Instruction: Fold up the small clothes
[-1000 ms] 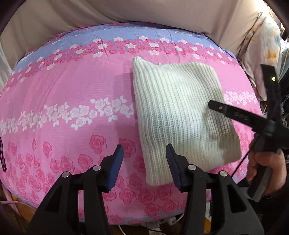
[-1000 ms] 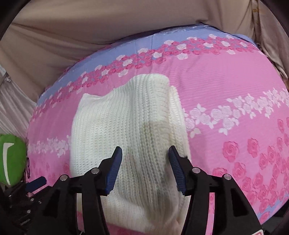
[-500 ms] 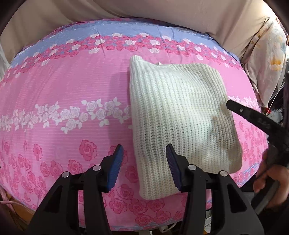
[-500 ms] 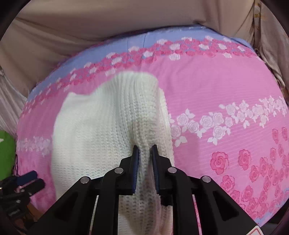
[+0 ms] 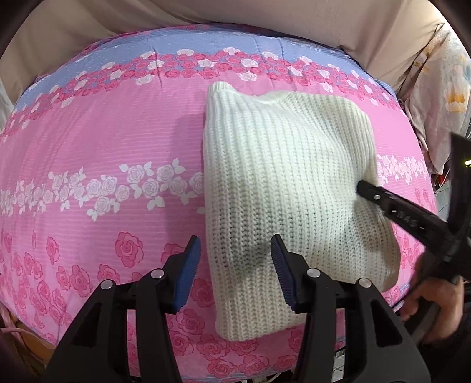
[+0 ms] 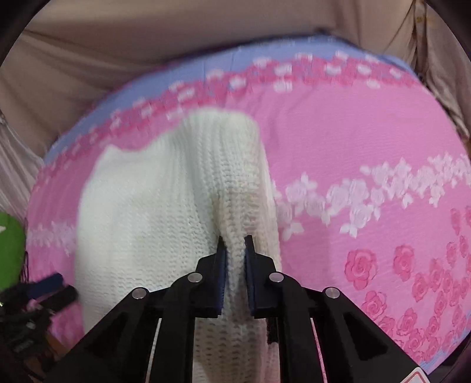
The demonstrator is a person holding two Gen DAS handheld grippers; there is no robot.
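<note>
A folded white knit garment [image 5: 282,188] lies on the pink rose-print bed cover [image 5: 103,147]. My left gripper [image 5: 235,259] is open, hovering over the garment's near left edge, touching nothing. My right gripper [image 6: 234,247] is shut on a pinched ridge of the white knit garment [image 6: 164,206] near its right side. In the left wrist view the right gripper [image 5: 362,187] reaches in from the right, its tip at the garment's right edge.
The bed cover [image 6: 368,153] has a blue band along the far side against beige fabric [image 5: 265,14]. A floral cloth [image 5: 441,88] hangs at the far right. A green object [image 6: 10,247] sits at the left edge beside the bed.
My right gripper went from open over the garment to shut on a pinch of its knit. My left gripper moved closer over the garment's near edge and stayed open.
</note>
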